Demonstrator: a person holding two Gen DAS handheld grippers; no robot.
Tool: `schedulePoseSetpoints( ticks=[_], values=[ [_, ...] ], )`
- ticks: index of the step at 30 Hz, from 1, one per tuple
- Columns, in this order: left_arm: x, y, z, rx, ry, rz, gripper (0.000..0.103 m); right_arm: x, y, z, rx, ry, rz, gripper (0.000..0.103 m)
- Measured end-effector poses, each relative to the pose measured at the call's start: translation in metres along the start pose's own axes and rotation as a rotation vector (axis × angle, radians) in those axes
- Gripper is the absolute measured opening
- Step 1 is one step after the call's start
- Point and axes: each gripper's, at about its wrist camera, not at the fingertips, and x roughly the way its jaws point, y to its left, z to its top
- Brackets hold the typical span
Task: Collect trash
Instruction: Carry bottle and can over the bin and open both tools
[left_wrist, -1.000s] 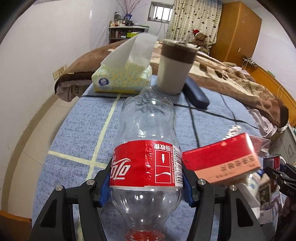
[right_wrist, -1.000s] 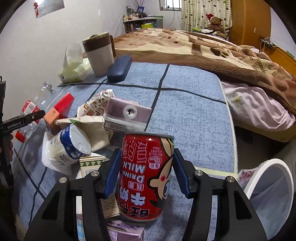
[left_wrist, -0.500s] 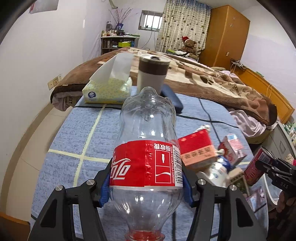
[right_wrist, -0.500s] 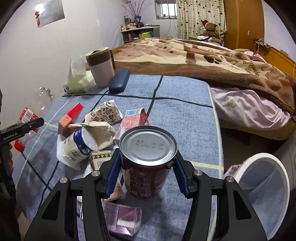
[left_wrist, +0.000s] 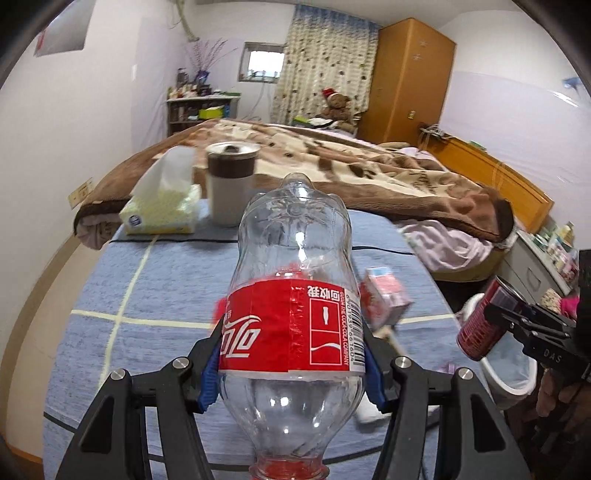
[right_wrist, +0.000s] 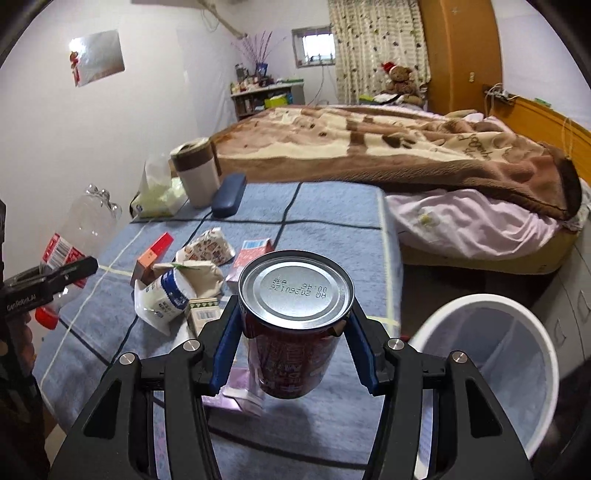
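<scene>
While both loads are hanging above the blue-clothed table (right_wrist: 332, 229), we are listing: left hand-held gripper (left_wrist: 293, 363) clamping an empty cola bottle (left_wrist: 295, 295) at its red label, cap toward the camera; right hand-held gripper (right_wrist: 293, 345) clamping a red drink can (right_wrist: 293, 332), just beside the white bin (right_wrist: 491, 365); cartons and wrappers (right_wrist: 184, 284) lying heaped on the cloth.

A bedroom with pale lilac walls (right_wrist: 110, 147). A bed (right_wrist: 480, 229) under a brown patterned blanket (right_wrist: 369, 147) fills the middle, its wooden headboard (left_wrist: 491, 177) against the right wall. Beyond stand an orange wooden wardrobe (left_wrist: 410, 77), a spotted curtain (left_wrist: 325, 70), a small bright window (left_wrist: 262, 66) and a cluttered shelf unit (left_wrist: 199, 110). A teddy bear (right_wrist: 399, 79) sits on the far end of the bed.
</scene>
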Motion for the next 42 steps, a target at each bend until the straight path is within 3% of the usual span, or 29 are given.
schedulePoseSetpoints(
  ticks=[10, 21, 31, 42],
  values=[
    [-0.011, -0.084, -0.009, 0.105, -0.025, -0.113, 0.061, -0.045, -0.029, -0.011, 0.026, -0.093, -0.073, 0.055],
    [-0.004, -0.172, -0.022, 0.192, 0.002, -0.252, 0.061, -0.069, -0.079, -0.025, 0.088, -0.135, -0.165, 0.055],
    [0.023, -0.253, -0.041, 0.264, 0.070, -0.377, 0.061, -0.068, -0.120, -0.046, 0.151, -0.100, -0.230, 0.055],
    [0.066, -0.309, -0.057, 0.316, 0.152, -0.409, 0.061, -0.062, -0.152, -0.062, 0.192, -0.033, -0.286, 0.055]
  ],
)
